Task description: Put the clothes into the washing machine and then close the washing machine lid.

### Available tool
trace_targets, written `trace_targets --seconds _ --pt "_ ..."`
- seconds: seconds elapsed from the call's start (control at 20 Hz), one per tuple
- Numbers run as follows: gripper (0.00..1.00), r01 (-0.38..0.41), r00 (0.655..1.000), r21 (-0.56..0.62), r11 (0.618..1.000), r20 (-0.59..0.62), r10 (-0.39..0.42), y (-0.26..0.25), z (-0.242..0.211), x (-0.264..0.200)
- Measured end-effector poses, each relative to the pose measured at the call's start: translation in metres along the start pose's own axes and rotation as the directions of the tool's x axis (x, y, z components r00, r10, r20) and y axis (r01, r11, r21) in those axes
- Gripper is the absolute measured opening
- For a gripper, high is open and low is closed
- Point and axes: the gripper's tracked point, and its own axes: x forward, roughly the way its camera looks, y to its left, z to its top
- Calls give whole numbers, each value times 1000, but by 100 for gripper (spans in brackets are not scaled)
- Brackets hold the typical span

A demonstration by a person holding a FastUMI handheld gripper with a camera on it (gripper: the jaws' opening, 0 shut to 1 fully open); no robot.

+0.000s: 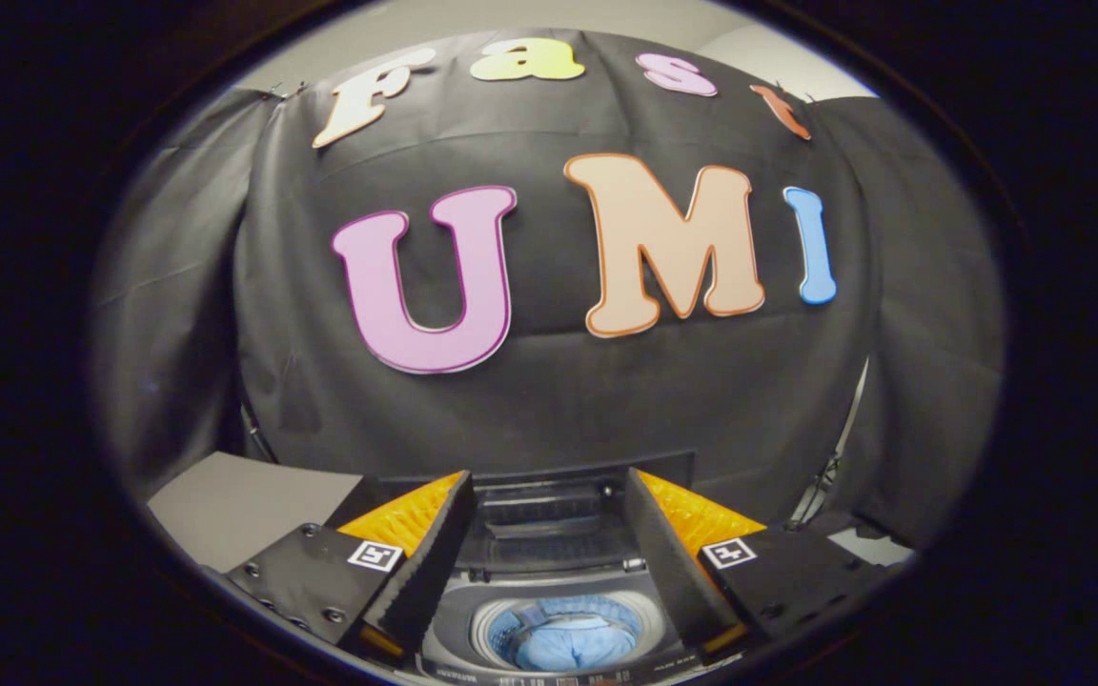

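Gripper (547,495): fingers spread wide apart, nothing between them, released; it hangs above the washing machine and looks down and forward over it.
Left finger (416,553): ribbed pad faces inward; a square printed marker sits on its housing.
Right finger (678,553): mirrors the left one, with its own square marker on the housing.
Washing machine (458,629): top-loading, grey top deck, seen in the gap between the fingers and below them.
Drum opening (487,624): round pale rim, open to view, framed by the two fingers.
Clothes (568,640): blue fabric, bunched, lying inside the drum, between the fingers and well below them, touching neither.
Washing machine lid (549,505): raised, standing up behind the drum opening, just beyond the fingertips; not closed.
Table surface (225,505): pale, flat, to the left of the machine, beside the left finger.
Booth wall (549,400): black cloth hanging behind the lid, with folds at both sides.
Ceiling (530,19): a pale strip above the cloth.
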Motion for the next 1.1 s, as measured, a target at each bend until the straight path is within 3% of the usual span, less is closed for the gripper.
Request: trace_targets --seconds 0.3,0.45,0.6,0.85,0.95,1.1 --pt "98 27 996 -89 996 89 -20 7 2 64" --pt "98 16 997 -70 997 80 -11 16 -8 96" --pt "98 66 992 -54 996 107 -60 7 -9 120" --pt "98 81 987 -78 994 146 -69 10 -18 150" --pt "98 84 990 -54 995 122 -77 12 -32 159" --pt "98 83 996 -110 990 50 -78 17 -65 167"
